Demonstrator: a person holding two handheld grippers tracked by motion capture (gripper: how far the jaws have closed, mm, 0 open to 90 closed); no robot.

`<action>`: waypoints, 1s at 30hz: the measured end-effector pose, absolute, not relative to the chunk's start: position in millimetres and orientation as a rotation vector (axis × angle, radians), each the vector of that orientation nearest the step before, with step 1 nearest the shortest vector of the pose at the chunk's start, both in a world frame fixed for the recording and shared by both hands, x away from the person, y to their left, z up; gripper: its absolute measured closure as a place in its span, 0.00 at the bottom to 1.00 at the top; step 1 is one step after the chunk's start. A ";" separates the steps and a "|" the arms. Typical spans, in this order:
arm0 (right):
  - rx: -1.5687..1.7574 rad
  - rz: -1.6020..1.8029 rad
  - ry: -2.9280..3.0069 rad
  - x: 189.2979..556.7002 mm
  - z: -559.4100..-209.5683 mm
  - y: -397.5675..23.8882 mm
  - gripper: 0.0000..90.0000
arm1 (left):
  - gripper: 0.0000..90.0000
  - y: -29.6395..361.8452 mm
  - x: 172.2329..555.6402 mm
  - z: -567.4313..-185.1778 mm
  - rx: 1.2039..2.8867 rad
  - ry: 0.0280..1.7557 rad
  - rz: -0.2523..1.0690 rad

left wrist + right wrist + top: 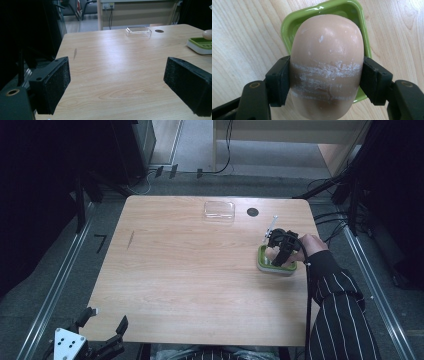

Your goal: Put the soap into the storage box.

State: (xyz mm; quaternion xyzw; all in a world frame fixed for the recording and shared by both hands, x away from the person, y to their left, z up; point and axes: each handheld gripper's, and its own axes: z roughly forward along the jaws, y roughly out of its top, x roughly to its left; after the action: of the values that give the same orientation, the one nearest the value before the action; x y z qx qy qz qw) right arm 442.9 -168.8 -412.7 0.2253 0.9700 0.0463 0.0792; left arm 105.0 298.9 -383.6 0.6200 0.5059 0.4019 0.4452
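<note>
A pinkish-beige bar of soap [327,50] with white scuffed bands across it sits clamped between the jaws of my right gripper [325,82]. Under it lies a green soap dish [294,25] on the wooden table. From above, my right gripper [280,251] is over the green dish [261,263] near the table's right edge, with the soap [271,254] in it. I cannot tell whether the soap touches the dish. My left gripper [107,317] stands open at the table's near left corner. Its jaws [117,82] are wide apart with nothing between them.
A clear plastic lid [219,211] lies near the far edge, with a small black round spot [252,212] to its right. A dark streak [131,240] marks the wood at the left. A striped sleeve [335,310] reaches in along the right edge.
</note>
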 end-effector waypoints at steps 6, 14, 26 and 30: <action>0.677 0.123 2.914 449.2 -419.0 -169.6 0.37 | 0.08 300.7 100.2 -383.5 1.529 1.268 1.007; 0.677 0.102 2.922 455.8 -427.0 -169.2 0.37 | 0.08 302.3 96.1 -383.7 1.519 1.278 1.018; 0.675 0.093 2.922 459.7 -432.7 -168.9 0.37 | 0.08 302.5 94.2 -383.7 1.516 1.286 1.023; 0.673 0.105 2.924 461.1 -434.8 -169.4 0.37 | 0.08 302.8 93.4 -383.6 1.517 1.289 1.024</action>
State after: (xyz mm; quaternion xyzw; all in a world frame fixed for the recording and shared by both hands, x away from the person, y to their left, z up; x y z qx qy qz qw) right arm 461.1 -169.4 -434.8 0.2238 0.9715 0.0350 0.0695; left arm 93.4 302.8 -383.6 0.6098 0.5181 0.4116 0.4363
